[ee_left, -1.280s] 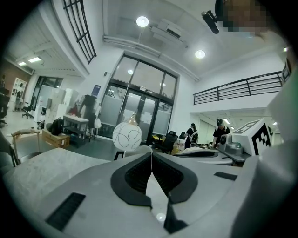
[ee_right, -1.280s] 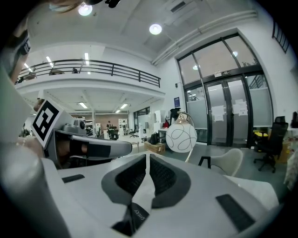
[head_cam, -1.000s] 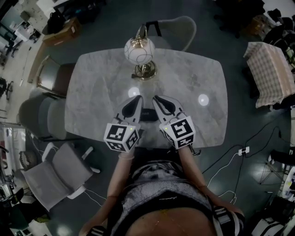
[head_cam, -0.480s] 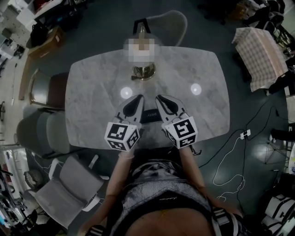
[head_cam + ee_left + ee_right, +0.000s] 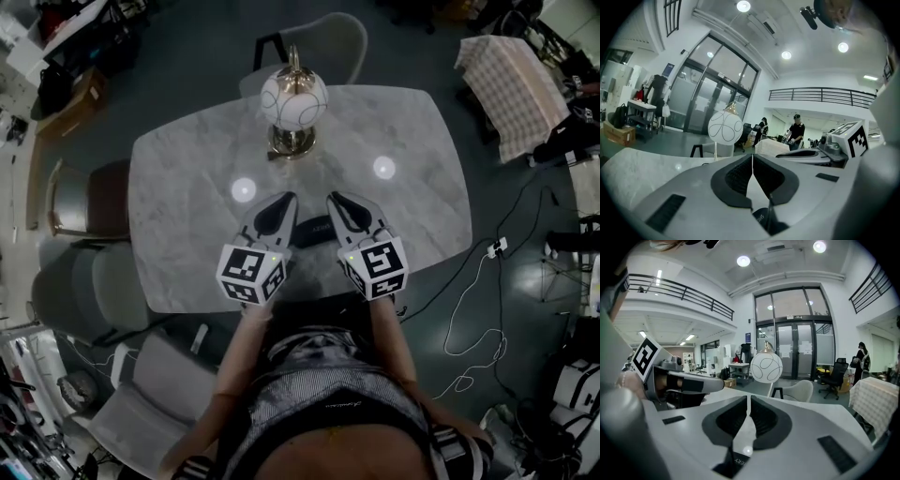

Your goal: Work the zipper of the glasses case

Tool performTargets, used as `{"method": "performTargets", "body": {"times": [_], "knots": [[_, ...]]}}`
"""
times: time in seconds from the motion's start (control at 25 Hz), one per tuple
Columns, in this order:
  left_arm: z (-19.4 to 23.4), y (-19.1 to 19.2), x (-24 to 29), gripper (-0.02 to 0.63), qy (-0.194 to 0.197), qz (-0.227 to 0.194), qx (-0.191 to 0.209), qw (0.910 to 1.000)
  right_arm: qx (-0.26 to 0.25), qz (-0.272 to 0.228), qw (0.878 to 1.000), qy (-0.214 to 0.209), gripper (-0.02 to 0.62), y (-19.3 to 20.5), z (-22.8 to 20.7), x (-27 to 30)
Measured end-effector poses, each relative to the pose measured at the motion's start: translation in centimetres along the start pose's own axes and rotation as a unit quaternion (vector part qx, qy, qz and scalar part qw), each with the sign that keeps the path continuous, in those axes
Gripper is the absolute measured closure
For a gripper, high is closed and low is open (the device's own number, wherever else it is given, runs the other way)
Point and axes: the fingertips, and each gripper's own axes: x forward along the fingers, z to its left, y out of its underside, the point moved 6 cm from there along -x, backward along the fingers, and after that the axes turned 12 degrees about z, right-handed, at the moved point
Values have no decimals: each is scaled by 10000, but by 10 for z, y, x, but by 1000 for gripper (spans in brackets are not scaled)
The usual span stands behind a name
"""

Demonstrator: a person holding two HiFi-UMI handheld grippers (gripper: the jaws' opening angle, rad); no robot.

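Grippers shut, case on table between them

Left gripper (image 5: 282, 201) and right gripper (image 5: 335, 200) are held side by side over the near part of the marble table (image 5: 187, 216), both pointed away from the person. In the left gripper view the dark pads (image 5: 737, 176) are seen pressed together at their tips, with nothing clamped. In the right gripper view the pads (image 5: 731, 420) are likewise closed on nothing. The glasses case (image 5: 315, 228), dark and lying flat, is found on the table top between the two grippers, close by their forward halves. Whether either gripper touches it cannot be told, and its zipper cannot be made out. Farther along the table a lamp (image 5: 293, 97) with a white globe and brass base is stood upright. Beyond the far edge a pale chair (image 5: 342, 42) is drawn up.
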Motion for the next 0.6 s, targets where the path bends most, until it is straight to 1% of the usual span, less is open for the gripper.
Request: {"method": "performTargets", "body": {"times": [0.12, 0.2, 0.36, 0.6], "knots": [[4, 5, 3, 601, 191, 146, 19, 9997, 66, 59, 9998, 149, 522, 5, -2, 0], [4, 8, 6, 601, 252, 233, 39, 9994, 85, 107, 9997, 193, 522, 9, -6, 0], [8, 16, 10, 601, 90, 294, -66, 9995, 49, 213, 9997, 111, 522, 15, -17, 5], [8, 27, 17, 601, -265, 411, -351, 9982, -55, 368, 9991, -202, 522, 18, -32, 12]]}}
